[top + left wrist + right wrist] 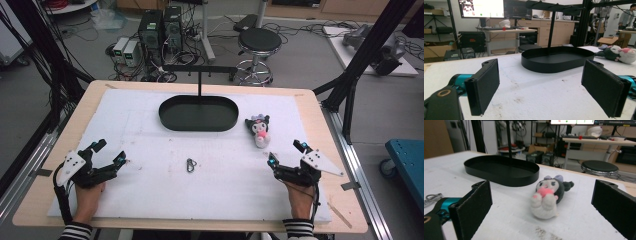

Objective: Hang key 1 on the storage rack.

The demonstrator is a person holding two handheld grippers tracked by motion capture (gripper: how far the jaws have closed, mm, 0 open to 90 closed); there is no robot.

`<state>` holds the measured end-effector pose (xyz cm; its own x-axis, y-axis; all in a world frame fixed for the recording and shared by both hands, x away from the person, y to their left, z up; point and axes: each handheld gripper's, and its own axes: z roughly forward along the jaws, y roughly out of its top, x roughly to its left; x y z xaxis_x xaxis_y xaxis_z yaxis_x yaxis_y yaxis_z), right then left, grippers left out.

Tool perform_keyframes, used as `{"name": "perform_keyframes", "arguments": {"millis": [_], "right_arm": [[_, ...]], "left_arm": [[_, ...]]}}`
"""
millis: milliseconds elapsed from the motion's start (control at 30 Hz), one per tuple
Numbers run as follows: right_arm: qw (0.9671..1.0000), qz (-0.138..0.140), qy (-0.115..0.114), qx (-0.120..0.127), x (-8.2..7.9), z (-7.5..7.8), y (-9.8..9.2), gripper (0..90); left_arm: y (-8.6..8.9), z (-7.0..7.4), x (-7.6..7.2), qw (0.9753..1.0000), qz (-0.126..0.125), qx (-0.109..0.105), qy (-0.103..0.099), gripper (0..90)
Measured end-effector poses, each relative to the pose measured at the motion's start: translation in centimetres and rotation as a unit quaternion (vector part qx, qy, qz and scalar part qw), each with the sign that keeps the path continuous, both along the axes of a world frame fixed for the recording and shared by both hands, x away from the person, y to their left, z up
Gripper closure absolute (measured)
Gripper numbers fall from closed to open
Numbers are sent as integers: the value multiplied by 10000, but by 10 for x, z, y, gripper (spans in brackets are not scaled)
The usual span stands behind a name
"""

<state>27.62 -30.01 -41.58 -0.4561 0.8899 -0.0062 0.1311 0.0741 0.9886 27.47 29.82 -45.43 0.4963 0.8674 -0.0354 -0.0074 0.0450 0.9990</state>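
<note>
Two hand-held grippers rest low on the bench [310, 107], one at each near corner, and both stand spread wide with nothing between their jaws. The left hand-held gripper [111, 153] sits at the person's left, its pads [484, 85] open toward the tray [198, 113], which lies well ahead of it. The right hand-held gripper [286, 152] points at the plush [259, 131], and in the right gripper view the plush [549, 196] lies on its back between the two open pads [472, 207], a little beyond them and apart from both.

The plush lies on the white mat just beside the right end of the tray, not touching it as far as I can tell. A clip [190, 164], small and metallic, lies alone on the mat near the middle, between the two grippers and well apart from each. A black stand [199, 75] rises behind the tray.

Judging from the aim of the right gripper, the step in hand looks like the approach to the plush, before any grasp. The next move likely calls for the right gripper to go forward until the soft body sits squarely between the pads, then to close gently around the middle, since a pinch on the head or an ear could let it flop or slip. The left gripper seems idle.
</note>
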Motion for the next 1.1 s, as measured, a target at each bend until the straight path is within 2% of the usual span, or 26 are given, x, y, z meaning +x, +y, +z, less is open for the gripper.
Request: {"name": "perform_keyframes", "arguments": {"millis": [33, 167, 200, 233, 267, 300, 367, 467, 567, 633, 700, 767, 833, 867, 900, 933, 967, 1033, 1067, 1100], "right_arm": [[9997, -19, 174, -155, 6, 12, 1, 24], [9983, 102, 453, -347, 20, 34, 5, 24], [9983, 102, 453, -347, 20, 34, 5, 24], [9973, 126, 542, -479, 25, 42, 7, 24], [9973, 126, 542, -479, 25, 42, 7, 24], [9963, 127, 583, -625, 30, 49, 9, 26], [9953, 130, 651, -704, 35, 55, 10, 26], [9943, 143, 729, -770, 40, 60, 10, 26], [9921, 177, 947, -809, 50, 71, 10, 26], [9916, 173, 986, -816, 53, 73, 10, 26], [9887, 149, 1214, -872, 62, 79, 10, 26], [9880, 160, 1260, -879, 65, 80, 10, 26], [9853, 130, 1448, -900, 71, 82, 12, 26], [9837, 103, 1533, -938, 74, 83, 12, 26], [9806, 111, 1683, -995, 81, 84, 13, 27], [9806, 111, 1683, -995, 81, 84, 13, 27], [9789, 107, 1774, -1010, 84, 85, 14, 27], [9740, 101, 2002, -1058, 92, 84, 15, 28], [9740, 101, 2002, -1058, 92, 84, 15, 28], [9724, 88, 2080, -1054, 94, 84, 15, 28]], "left_arm": [[0, 0, 0, 10000, -3, -5, -5, 152], [0, 0, 0, 10000, 0, -2, -6, 152], [0, 0, 0, 10000, -1, -2, -6, 152], [0, 0, 0, 10000, -4, -2, -5, 152], [0, 0, 0, 10000, -4, -4, -6, 152], [0, 0, 0, 10000, -4, -2, -4, 152], [0, 0, 0, 10000, -5, 15, -6, 152], [0, 0, 0, 10000, -2, -2, -6, 152], [0, 0, 0, 10000, -3, -3, -6, 152], [0, 0, 0, 10000, -5, -2, -6, 152], [0, 0, 0, 10000, -6, -4, -3, 152], [0, 0, 0, 10000, -5, -1, -6, 152], [0, 0, 0, 10000, -5, -1, -7, 152], [0, 0, 0, 10000, -4, -4, -5, 152], [0, 0, 0, 10000, -6, -5, -5, 152], [0, 0, 0, 10000, -6, -6, -3, 152], [0, 0, 0, 10000, -6, -6, -4, 152], [0, 0, 0, 10000, -7, -6, -2, 152], [0, 0, 0, 10000, -9, -6, 3, 152], [0, 0, 0, 10000, -9, -8, 4, 152]]}}
